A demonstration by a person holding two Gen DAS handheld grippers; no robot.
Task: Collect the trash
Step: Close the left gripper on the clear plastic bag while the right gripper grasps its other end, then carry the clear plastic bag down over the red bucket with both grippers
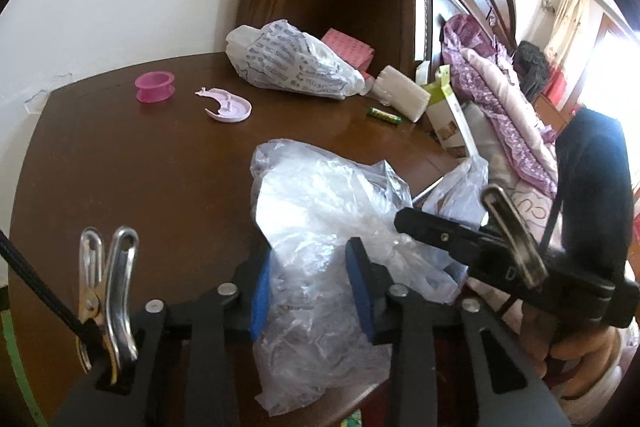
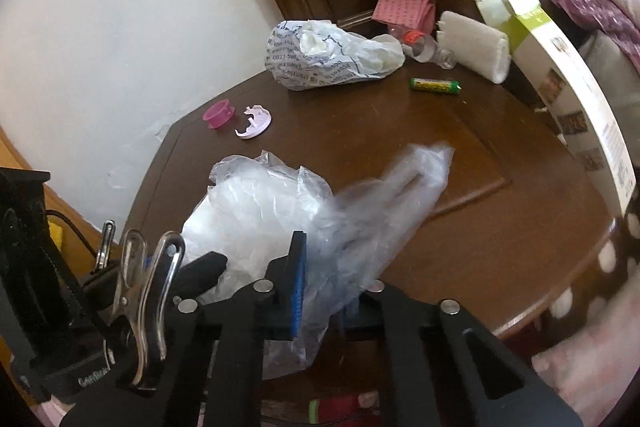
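Left wrist view has the left hand-held gripper (image 1: 310, 287) low over the near edge of a dark wooden counter (image 1: 132, 187), its two blue pads either side of a crumpled clear plastic bag (image 1: 320, 211). The bag runs right between the pads and hangs over the counter edge, and the pads look like they're pinching the film, so I'd call it clenched on the bag. The right hand-held gripper (image 1: 404, 219) comes in from the right side of that shot with its black fingers reaching into the same bag.

From the right wrist camera, the right hand-held gripper (image 2: 320, 287) is squeezed nearly closed on a blurry fold of the clear plastic bag (image 2: 260, 211); one blue pad shows, the other is behind the plastic. So both ends of the bag are grabbed, with it sitting at the front of the counter (image 2: 480, 227).

Rest of the stuff sits further back: a pink spool (image 1: 154, 87) and a broken lilac plastic piece (image 1: 230, 105) close together near the wall, a printed white plastic bag (image 1: 292, 63) with a pink patterned cloth (image 1: 350, 49) behind it, a white foam block (image 1: 400, 97), a green battery (image 1: 384, 116) lying on its own, and a green-and-white box (image 2: 560, 67) standing at the counter's right edge beside purple bedding (image 1: 500, 87)
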